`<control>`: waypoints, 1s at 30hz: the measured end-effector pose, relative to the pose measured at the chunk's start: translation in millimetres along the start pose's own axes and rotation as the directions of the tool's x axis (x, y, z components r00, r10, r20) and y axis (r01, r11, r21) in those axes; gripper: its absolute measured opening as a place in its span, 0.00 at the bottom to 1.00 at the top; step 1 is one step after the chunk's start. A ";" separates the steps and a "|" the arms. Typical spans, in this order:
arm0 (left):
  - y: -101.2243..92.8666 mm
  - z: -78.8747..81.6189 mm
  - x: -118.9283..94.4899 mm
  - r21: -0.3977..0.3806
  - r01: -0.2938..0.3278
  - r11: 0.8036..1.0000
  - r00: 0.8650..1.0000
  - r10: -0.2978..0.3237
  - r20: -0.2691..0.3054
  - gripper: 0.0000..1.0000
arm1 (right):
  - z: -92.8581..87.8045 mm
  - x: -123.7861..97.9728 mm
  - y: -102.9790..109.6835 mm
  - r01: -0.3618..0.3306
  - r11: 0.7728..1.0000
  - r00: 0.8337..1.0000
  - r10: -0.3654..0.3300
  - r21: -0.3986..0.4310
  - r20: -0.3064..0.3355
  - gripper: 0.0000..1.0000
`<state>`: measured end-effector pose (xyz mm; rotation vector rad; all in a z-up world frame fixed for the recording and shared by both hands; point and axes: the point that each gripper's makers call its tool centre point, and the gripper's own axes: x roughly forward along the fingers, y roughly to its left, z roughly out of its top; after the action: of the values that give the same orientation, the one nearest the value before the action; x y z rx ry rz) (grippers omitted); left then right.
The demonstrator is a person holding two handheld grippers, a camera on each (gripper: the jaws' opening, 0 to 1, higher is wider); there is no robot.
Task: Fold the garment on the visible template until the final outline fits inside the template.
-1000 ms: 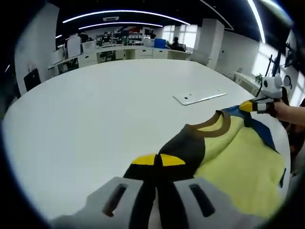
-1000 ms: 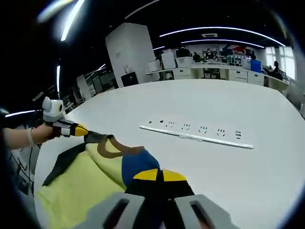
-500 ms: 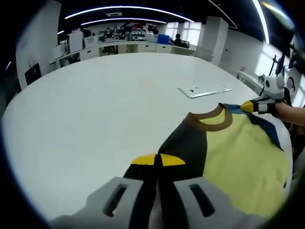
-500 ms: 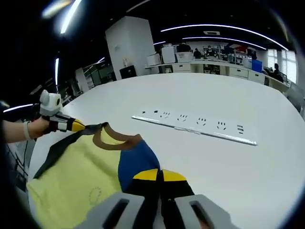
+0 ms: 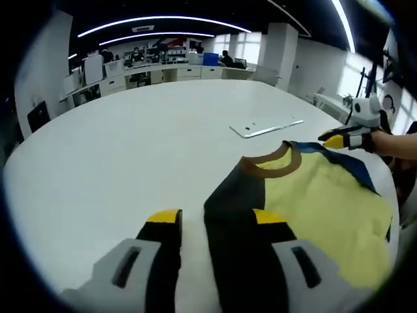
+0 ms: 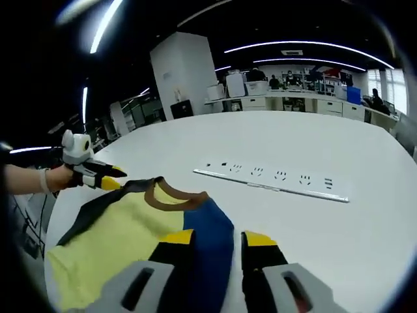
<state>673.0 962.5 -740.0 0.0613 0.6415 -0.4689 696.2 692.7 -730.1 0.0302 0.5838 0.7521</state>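
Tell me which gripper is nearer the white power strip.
Right. The right gripper sits at the garment's blue shoulder, the power strip just ahead of it. The left gripper is at the black shoulder, farther away.

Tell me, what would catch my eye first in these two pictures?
Probably the yellow shirt with its brown collar, one black shoulder and one blue shoulder, lying flat near the edge of a big white table. Next, the yellow-tipped claws: the left claw and the right claw each stand open over a shoulder. Beyond the shirt, a long white power strip lies on the table.
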 end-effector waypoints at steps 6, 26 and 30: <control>-21.5 5.2 -18.6 0.085 0.058 0.995 0.998 -0.060 0.017 0.79 | 0.6 -19.8 17.7 -0.033 0.997 0.999 0.034 -0.063 0.014 0.68; -62.8 3.0 -82.1 0.161 0.170 0.972 0.985 -0.172 0.002 0.99 | -5.4 -68.6 61.0 -0.106 0.972 0.994 0.095 -0.210 -0.059 1.00; -69.2 -4.4 -97.8 0.167 0.168 0.971 0.985 -0.170 0.001 0.99 | -11.2 -89.6 74.6 -0.109 0.967 0.994 0.099 -0.231 -0.054 1.00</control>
<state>571.5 940.9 -679.9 0.1625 0.5939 -0.6872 591.1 687.4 -678.6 -0.1747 0.5334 0.9224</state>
